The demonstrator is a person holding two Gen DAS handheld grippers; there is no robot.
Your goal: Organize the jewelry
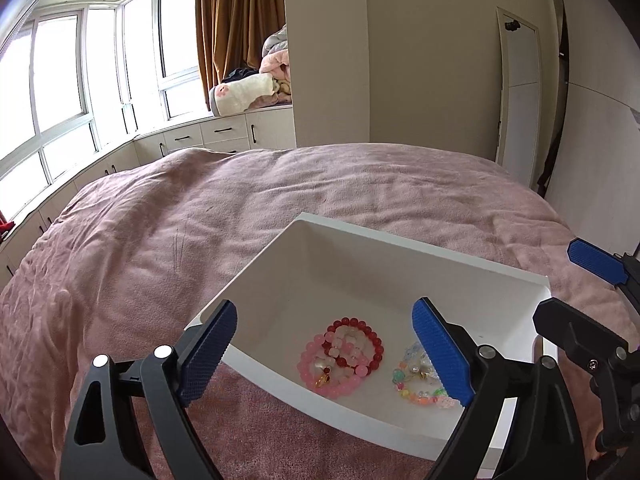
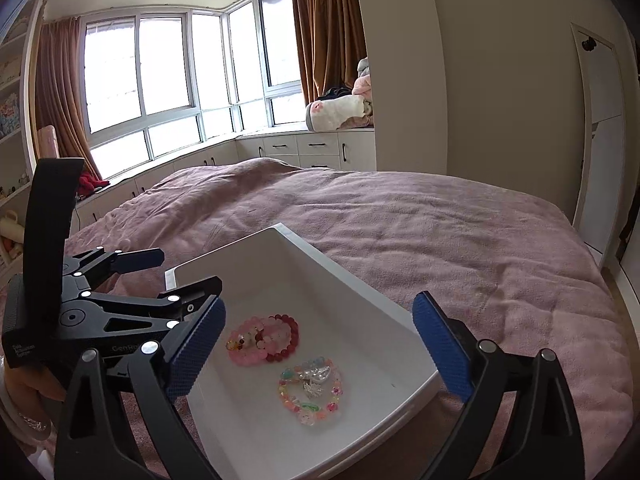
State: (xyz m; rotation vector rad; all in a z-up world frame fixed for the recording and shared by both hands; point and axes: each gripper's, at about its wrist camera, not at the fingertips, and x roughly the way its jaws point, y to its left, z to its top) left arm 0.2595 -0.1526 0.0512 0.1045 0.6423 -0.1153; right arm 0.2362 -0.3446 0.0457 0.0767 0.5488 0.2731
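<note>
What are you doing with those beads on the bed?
A person is tidying jewelry with two hand-held grippers. The pink and red bracelets and the colourful bracelets lie in the white tray on the pink bed cover. The left gripper and right gripper are open and hold nothing.

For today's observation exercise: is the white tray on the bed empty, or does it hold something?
Not empty. The white tray holds a pink and red bead bracelet cluster and a multicoloured bead bracelet, lying side by side on its floor.
</note>
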